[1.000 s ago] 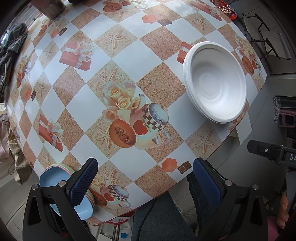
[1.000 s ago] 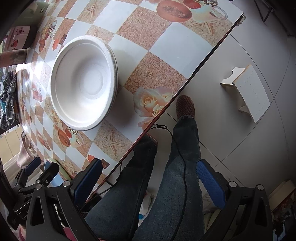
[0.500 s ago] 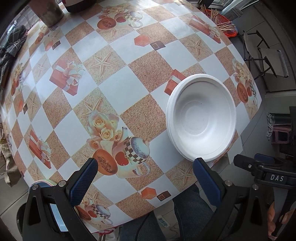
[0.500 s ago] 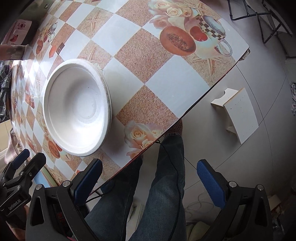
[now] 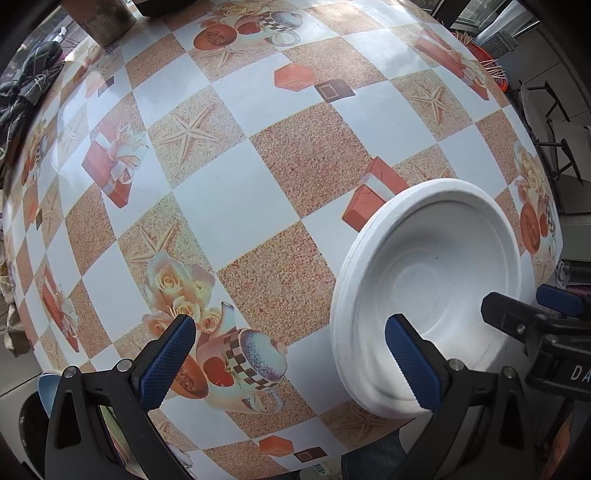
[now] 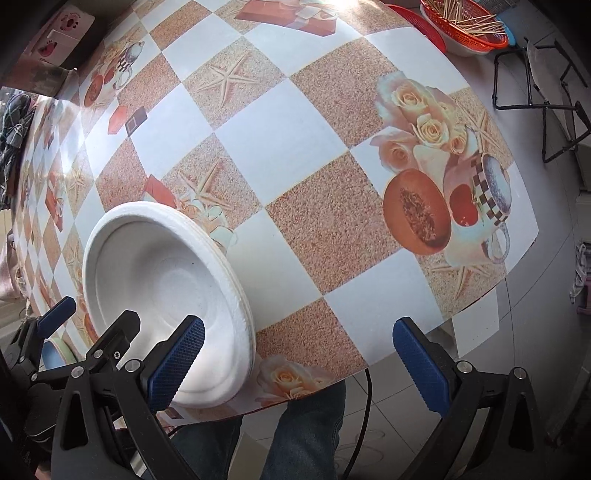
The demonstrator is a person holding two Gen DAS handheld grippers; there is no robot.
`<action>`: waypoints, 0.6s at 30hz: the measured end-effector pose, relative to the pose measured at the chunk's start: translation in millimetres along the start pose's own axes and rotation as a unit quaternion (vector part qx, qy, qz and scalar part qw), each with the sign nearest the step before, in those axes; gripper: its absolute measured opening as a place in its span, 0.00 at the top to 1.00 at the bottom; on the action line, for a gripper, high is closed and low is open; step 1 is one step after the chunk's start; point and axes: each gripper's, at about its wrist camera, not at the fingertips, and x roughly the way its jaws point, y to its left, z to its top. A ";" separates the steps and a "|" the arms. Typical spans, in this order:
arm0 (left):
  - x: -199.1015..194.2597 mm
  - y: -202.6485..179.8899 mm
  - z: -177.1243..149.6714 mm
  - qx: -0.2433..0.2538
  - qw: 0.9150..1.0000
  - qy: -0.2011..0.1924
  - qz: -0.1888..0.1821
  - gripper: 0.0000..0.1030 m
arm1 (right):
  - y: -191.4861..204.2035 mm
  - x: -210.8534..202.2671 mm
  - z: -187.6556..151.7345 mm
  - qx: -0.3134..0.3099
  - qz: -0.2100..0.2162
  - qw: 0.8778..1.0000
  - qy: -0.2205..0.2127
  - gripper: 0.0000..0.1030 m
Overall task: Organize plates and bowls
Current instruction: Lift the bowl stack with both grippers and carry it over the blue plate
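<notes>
A stack of white foam bowls [image 5: 439, 280] sits near the front edge of the patterned table [image 5: 236, 192]; it also shows in the right wrist view [image 6: 162, 291]. My left gripper [image 5: 291, 358] is open and empty above the table, its right finger over the stack's near rim. My right gripper [image 6: 299, 362] is open and empty, its left finger over the stack's right rim. A blue bowl in a small stack [image 5: 46, 391] peeks out at the lower left, also in the right wrist view [image 6: 57, 354].
A red basket of sticks [image 6: 465, 26] stands at the table's far right corner. A dark cylinder [image 5: 107, 18] stands at the far side. Folding chairs [image 6: 543, 88] stand beyond the table. The person's legs [image 6: 299, 439] are below the front edge.
Both grippers have moved forward over the table toward the white bowl stack, which now looms larger. Both stay open.
</notes>
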 end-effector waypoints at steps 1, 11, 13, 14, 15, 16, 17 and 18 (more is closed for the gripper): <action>3.0 0.7 0.6 -0.006 1.000 0.001 -0.001 0.00 | 2.4 3.1 2.3 -0.009 -0.009 1.000 0.001 0.00; 25.0 13.9 10.0 -0.054 0.998 0.016 -0.022 0.00 | 29.1 22.2 16.4 -0.097 -0.043 0.994 -0.017 0.00; 26.8 14.7 11.2 -0.057 0.998 0.015 -0.031 0.00 | 29.5 25.4 24.2 -0.089 -0.026 0.996 -0.016 0.00; 27.7 14.9 11.9 -0.058 0.998 0.014 -0.035 0.00 | 29.0 25.4 30.8 -0.087 -0.021 0.996 -0.018 0.00; 28.6 15.3 12.2 -0.060 0.997 0.014 -0.039 0.00 | 30.0 25.2 31.6 -0.086 -0.021 0.996 -0.018 0.00; 28.6 16.9 12.0 -0.063 0.997 0.014 -0.043 0.00 | 30.0 25.0 31.9 -0.087 -0.020 0.996 -0.018 0.00; 27.8 16.5 12.3 -0.064 0.997 0.013 -0.044 0.00 | 30.4 24.7 31.9 -0.089 -0.020 0.996 -0.018 0.00; 26.7 16.4 12.4 -0.063 0.997 0.012 -0.044 0.00 | 26.8 25.6 27.4 -0.088 -0.018 0.996 -0.022 0.00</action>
